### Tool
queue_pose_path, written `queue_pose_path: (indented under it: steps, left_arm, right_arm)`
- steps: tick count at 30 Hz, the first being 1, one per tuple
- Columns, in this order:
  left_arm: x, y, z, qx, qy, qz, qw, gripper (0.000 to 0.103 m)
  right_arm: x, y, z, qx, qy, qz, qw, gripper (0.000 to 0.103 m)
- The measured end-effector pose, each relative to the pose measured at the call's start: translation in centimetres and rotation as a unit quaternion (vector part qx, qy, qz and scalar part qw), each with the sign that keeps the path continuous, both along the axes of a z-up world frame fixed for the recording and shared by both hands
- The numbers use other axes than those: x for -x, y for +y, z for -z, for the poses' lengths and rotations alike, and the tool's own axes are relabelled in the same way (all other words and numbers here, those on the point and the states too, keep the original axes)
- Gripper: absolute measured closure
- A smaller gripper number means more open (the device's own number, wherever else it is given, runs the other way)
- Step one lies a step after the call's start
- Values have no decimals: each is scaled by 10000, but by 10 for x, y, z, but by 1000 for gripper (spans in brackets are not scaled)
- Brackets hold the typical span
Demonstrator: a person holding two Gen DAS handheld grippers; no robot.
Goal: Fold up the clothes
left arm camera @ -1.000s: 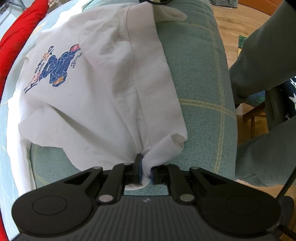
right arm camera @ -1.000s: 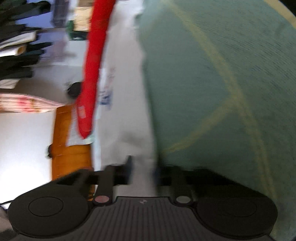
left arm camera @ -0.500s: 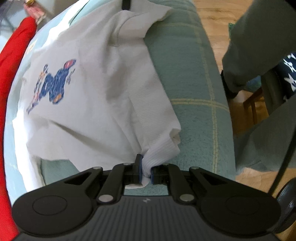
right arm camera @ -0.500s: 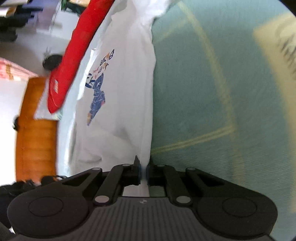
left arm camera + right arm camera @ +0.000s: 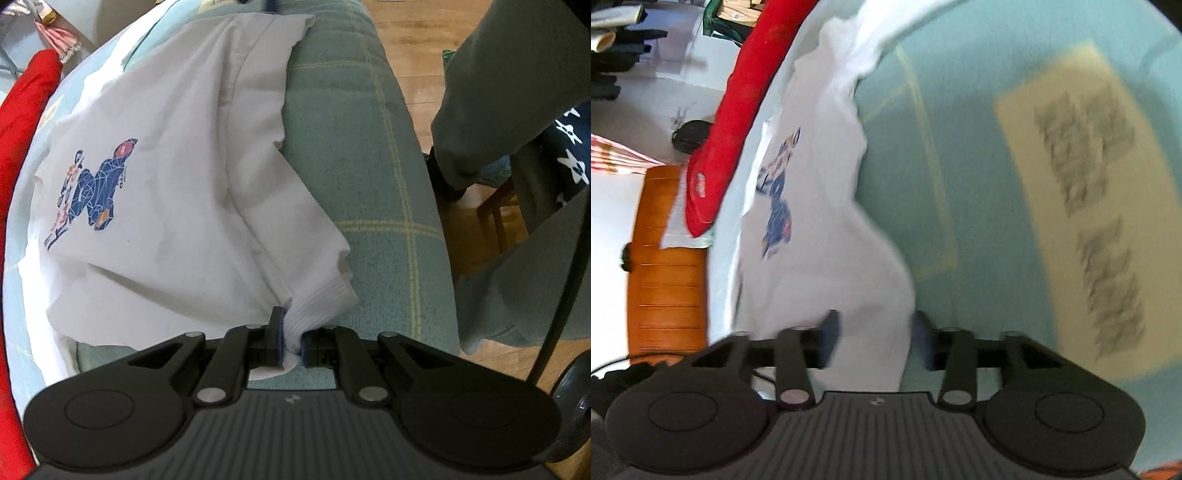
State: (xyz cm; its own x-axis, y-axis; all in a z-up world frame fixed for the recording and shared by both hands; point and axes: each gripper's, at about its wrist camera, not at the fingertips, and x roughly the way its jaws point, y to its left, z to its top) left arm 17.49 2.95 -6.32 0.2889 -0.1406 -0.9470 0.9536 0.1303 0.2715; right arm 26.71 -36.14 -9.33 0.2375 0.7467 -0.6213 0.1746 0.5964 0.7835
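Observation:
A white shirt (image 5: 177, 155) with a blue figure print (image 5: 96, 192) lies partly folded on a green checked cover (image 5: 354, 155). My left gripper (image 5: 291, 332) is shut on the shirt's ribbed edge (image 5: 321, 299) at its near corner. In the right wrist view the same shirt (image 5: 827, 236) runs away from the camera, and this view is blurred. My right gripper (image 5: 875, 332) is open, its fingers spread either side of the shirt's near end, with the cloth lying loose between them.
A red garment (image 5: 22, 122) lies along the left side of the cover, also in the right view (image 5: 738, 110). A person's grey-clad limb (image 5: 498, 92) stands right, above wooden floor (image 5: 410, 48). A yellowish printed patch (image 5: 1089, 206) marks the cover. An orange wooden cabinet (image 5: 665, 288) is left.
My right gripper was shut on the shirt's end and has now opened, letting the cloth go. The left gripper keeps its hold, and the shirt has shifted slightly.

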Motion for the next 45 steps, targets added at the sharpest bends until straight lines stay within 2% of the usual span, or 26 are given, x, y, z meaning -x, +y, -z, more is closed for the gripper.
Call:
queue_pose_path:
  steps: [3, 8, 16, 19, 20, 21, 22, 23, 28, 32, 35, 38, 42, 45]
  left_arm:
    - [-5, 1, 4, -3, 49, 3, 10000, 97]
    - [-8, -1, 7, -20, 123, 1, 9999, 97]
    - [-7, -1, 7, -22, 176, -81, 9998, 97]
    - [-11, -3, 12, -31, 200, -123, 9997, 97]
    - [-12, -3, 12, -36, 203, -126, 9997, 97]
    - [-12, -3, 12, -40, 206, -128, 9997, 97]
    - [-12, -3, 11, -40, 204, -133, 9997, 97]
    - [-12, -3, 10, -37, 200, -136, 9997, 97]
    - [-7, -2, 3, -15, 111, -78, 9999, 97]
    - [3, -2, -14, -15, -141, 213, 9997, 97]
    - [7, -7, -35, 211, -65, 218, 9995, 98]
    - [10, -10, -44, 339, 112, 341, 9988, 98]
    - [11, -8, -26, 350, 330, 198, 9986, 98]
    - [12, -4, -16, 301, 396, 107, 9987, 97]
  right_arm:
    - [21, 6, 17, -323, 173, 255, 9990, 45]
    - [32, 22, 37, -889, 26, 580, 9943, 46]
    - [47, 27, 54, -1347, 11, 998, 9858, 53]
    - [43, 32, 62, -1485, -94, 1070, 9831, 60]
    - [36, 37, 65, -1511, -177, 1041, 9829, 71]
    - [34, 36, 66, -1488, -222, 998, 9836, 78]
    - [34, 31, 66, -1425, -212, 951, 9850, 92]
    - [34, 29, 66, -1365, -185, 912, 9863, 96]
    - [37, 18, 41, -916, -23, 636, 9938, 94]
    - [30, 11, 9, -700, -61, -84, 9975, 94]
    - [22, 4, -17, -508, -123, -697, 9962, 95]
    - [10, -5, -35, -119, -150, -1188, 9927, 95]
    - [1, -5, -31, 473, 115, -1731, 9837, 95]
    - [8, 8, -21, 566, 334, -2014, 9773, 95]
